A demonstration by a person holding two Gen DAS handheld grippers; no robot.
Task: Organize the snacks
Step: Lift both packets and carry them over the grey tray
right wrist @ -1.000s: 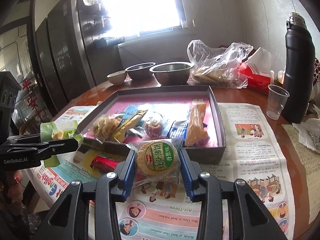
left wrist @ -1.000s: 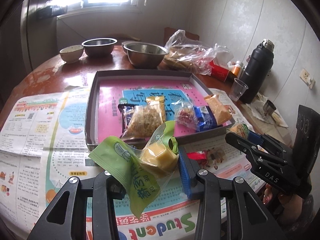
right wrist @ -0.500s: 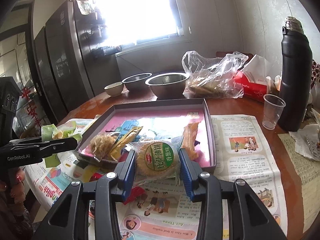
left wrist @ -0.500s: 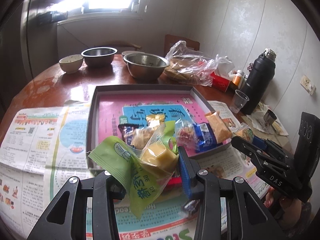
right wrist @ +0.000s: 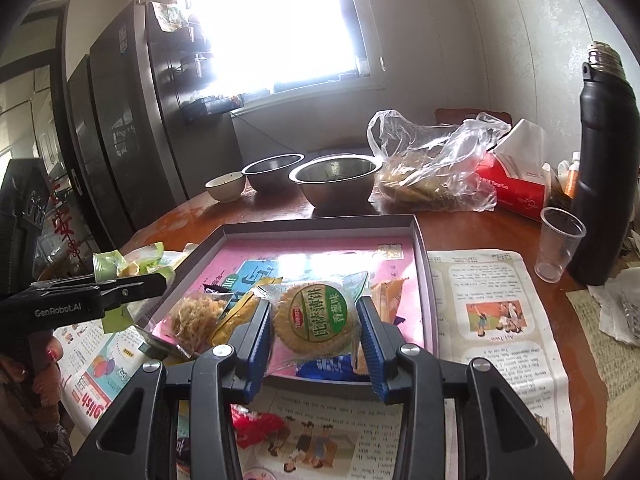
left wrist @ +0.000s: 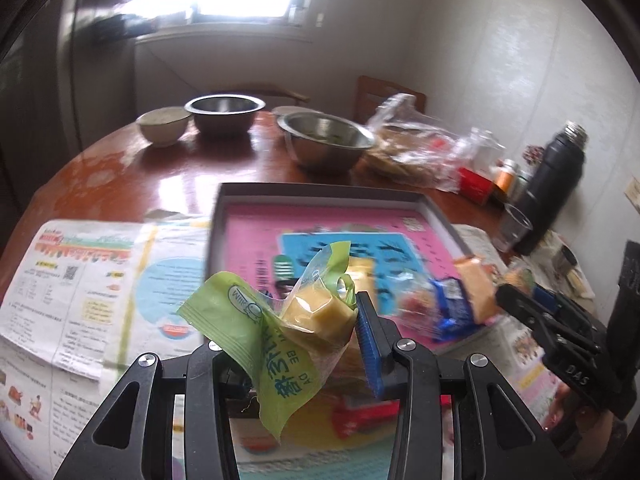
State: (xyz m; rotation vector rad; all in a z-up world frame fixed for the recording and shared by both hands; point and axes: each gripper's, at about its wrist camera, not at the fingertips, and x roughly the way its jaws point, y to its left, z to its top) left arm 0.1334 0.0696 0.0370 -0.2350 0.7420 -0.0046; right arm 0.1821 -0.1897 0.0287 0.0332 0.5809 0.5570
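My left gripper [left wrist: 308,332] is shut on a green-wrapped yellow cake snack [left wrist: 316,316], held above the near edge of the grey tray [left wrist: 320,192]. My right gripper [right wrist: 314,320] is shut on a round cracker pack with a green label [right wrist: 316,318], over the tray's [right wrist: 320,224] near rim. Several snack packets lie on the tray's pink lining: a blue one [left wrist: 452,312], an orange one [left wrist: 476,284], a noodle-like one [right wrist: 196,316]. In the right wrist view the left gripper [right wrist: 132,286] shows at the left with its green snack [right wrist: 132,264]. A red packet [right wrist: 256,424] lies on the newspaper.
Behind the tray stand two steel bowls [right wrist: 336,180], a small ceramic bowl [right wrist: 226,186], a plastic bag of food [right wrist: 432,172], a red tissue box [right wrist: 516,188], a black flask [right wrist: 604,176] and a clear cup [right wrist: 560,244]. Newspapers [left wrist: 80,280] cover the wooden table's near part.
Both grippers have moved forward toward the tray with their snacks still held. The tray now sits closer beneath them and the red packet lies under the jaws.
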